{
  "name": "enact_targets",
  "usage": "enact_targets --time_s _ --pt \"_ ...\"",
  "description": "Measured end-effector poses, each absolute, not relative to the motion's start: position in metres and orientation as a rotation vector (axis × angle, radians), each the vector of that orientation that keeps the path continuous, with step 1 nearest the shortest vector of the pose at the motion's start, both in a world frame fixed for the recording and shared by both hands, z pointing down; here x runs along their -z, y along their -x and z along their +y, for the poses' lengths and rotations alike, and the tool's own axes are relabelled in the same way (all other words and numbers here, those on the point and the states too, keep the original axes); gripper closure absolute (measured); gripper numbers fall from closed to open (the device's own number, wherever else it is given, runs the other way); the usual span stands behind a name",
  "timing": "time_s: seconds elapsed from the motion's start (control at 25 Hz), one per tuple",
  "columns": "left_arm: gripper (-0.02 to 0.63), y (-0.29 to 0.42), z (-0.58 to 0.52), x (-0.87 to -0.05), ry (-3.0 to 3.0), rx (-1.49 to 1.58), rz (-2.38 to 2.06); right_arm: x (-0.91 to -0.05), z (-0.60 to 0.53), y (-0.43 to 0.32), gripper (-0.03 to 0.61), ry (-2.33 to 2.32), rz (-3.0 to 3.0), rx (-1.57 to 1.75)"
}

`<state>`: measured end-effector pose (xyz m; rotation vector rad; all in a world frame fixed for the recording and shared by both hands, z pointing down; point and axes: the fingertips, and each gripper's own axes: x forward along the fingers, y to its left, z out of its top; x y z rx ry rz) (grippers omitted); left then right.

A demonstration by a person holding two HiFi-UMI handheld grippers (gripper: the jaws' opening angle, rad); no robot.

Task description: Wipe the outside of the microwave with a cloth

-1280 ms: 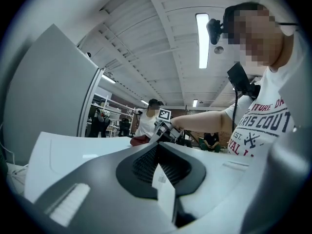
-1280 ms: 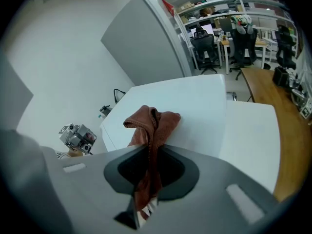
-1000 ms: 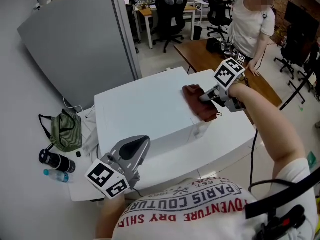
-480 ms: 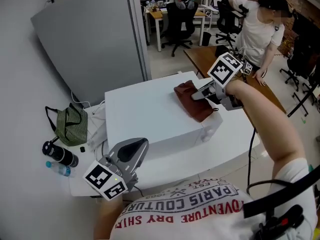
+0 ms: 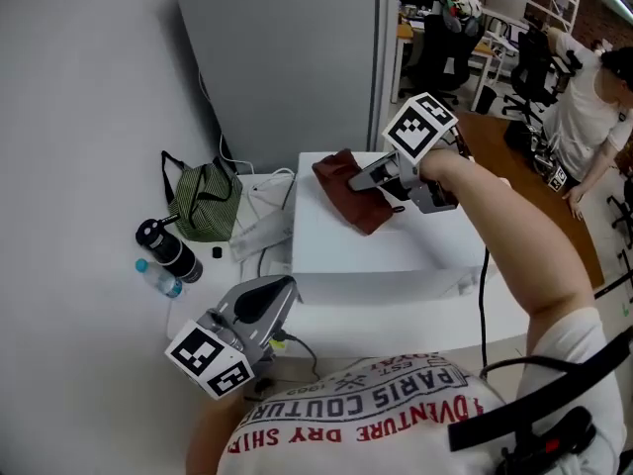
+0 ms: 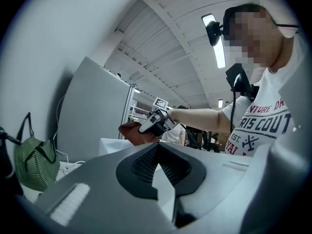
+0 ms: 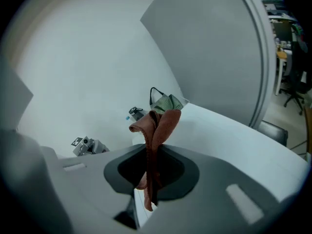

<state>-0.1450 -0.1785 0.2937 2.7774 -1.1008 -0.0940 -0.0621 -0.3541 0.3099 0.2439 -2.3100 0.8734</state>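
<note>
The white microwave (image 5: 396, 240) stands on a white table (image 5: 495, 310). A brown cloth (image 5: 344, 194) lies bunched on the far left part of its top, and my right gripper (image 5: 364, 180) is shut on it. In the right gripper view the cloth (image 7: 163, 123) hangs folded between the jaws over the white top (image 7: 234, 135). My left gripper (image 5: 269, 293) hovers low at the table's near left, jaws together with nothing in them. The left gripper view looks over its own jaws (image 6: 157, 147) to the cloth (image 6: 131, 130) and the right gripper (image 6: 148, 126).
A green striped bag (image 5: 203, 201), a black bottle (image 5: 168, 250) and a small water bottle (image 5: 158, 277) sit left of the microwave. A grey partition (image 5: 287, 57) stands behind. A person (image 5: 593, 117) stands by a brown desk (image 5: 514, 161) at the right.
The right gripper has dragged the cloth across the microwave's top from the right edge toward the far left. The head view has swung left. The left gripper has stayed put.
</note>
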Motion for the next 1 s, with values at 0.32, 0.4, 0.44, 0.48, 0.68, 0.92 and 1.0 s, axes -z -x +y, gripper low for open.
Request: enact_targets --time_s 0.32,0.4,0.44,0.48,0.68,0.92,1.0 --pt "0.607 0.193 -0.163 -0.301 -2.690 0.104 -1.261 -0.348 -0.367 0.145 0.539 -0.163 -2.214 -0.837" --pt "0.609 0.198 -0.162 -0.302 -2.680 0.104 -1.279 -0.359 -0.373 0.146 0.539 -0.176 -2.180 -0.831" --pt "0.608 0.198 -0.161 -0.302 -2.675 0.103 -1.284 -0.363 -0.376 0.144 0.538 -0.184 -2.168 -0.830" --pt "0.608 0.198 -0.161 -0.303 -2.671 0.101 -1.287 -0.366 -0.379 0.142 0.538 -0.191 -2.158 -0.830" --pt "0.609 0.186 -0.165 -0.305 -2.670 0.089 -1.270 -0.371 -0.385 0.120 0.538 -0.213 -2.142 -0.834" --pt "0.607 0.143 -0.178 -0.302 -2.731 0.066 -1.153 -0.371 -0.391 0.054 0.538 -0.300 -2.138 -0.866" --pt "0.608 0.124 -0.185 -0.303 -2.756 0.057 -1.090 -0.372 -0.395 0.021 0.538 -0.354 -2.131 -0.891"
